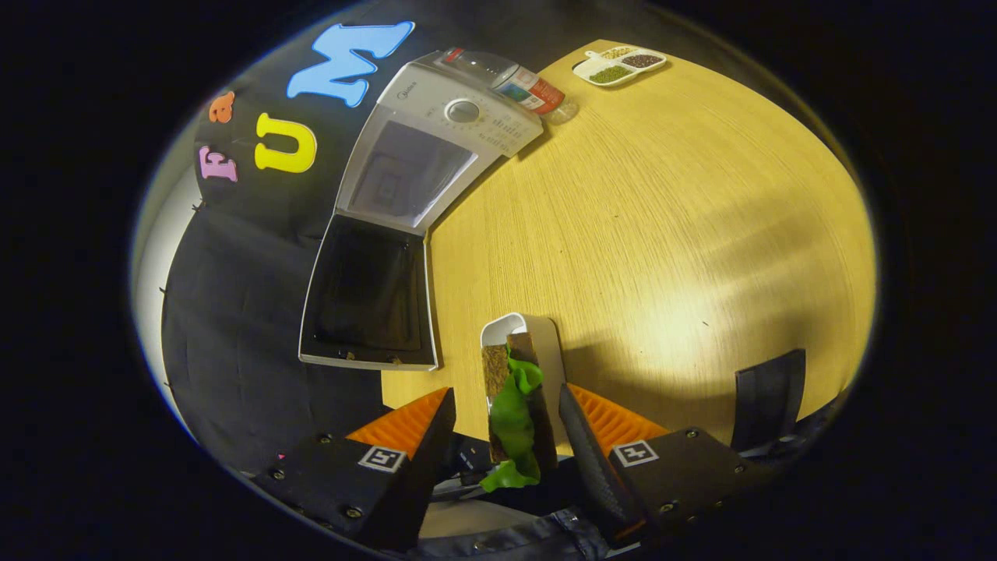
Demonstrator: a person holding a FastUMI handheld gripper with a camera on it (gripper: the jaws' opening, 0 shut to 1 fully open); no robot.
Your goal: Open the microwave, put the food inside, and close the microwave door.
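The white microwave point(456, 117) stands at the table's far side, beyond the fingers, and looks tilted because the view is rolled. Its dark-glass door point(366, 288) is swung wide open, showing the grey cavity point(409, 171). The food point(514, 405), a sandwich with green lettuce in a white tray, sits between the fingers of my gripper point(506, 392). One finger point(580, 425) lies against the tray's wall. The other finger point(424, 425) stands a little apart from it, with table showing in the gap. The gripper is open.
A plastic bottle point(518, 82) with a red label lies behind the microwave. A white divided dish point(621, 65) of grains sits at the wooden table's point(662, 234) far end. A black strap point(767, 397) hangs over the table's near edge.
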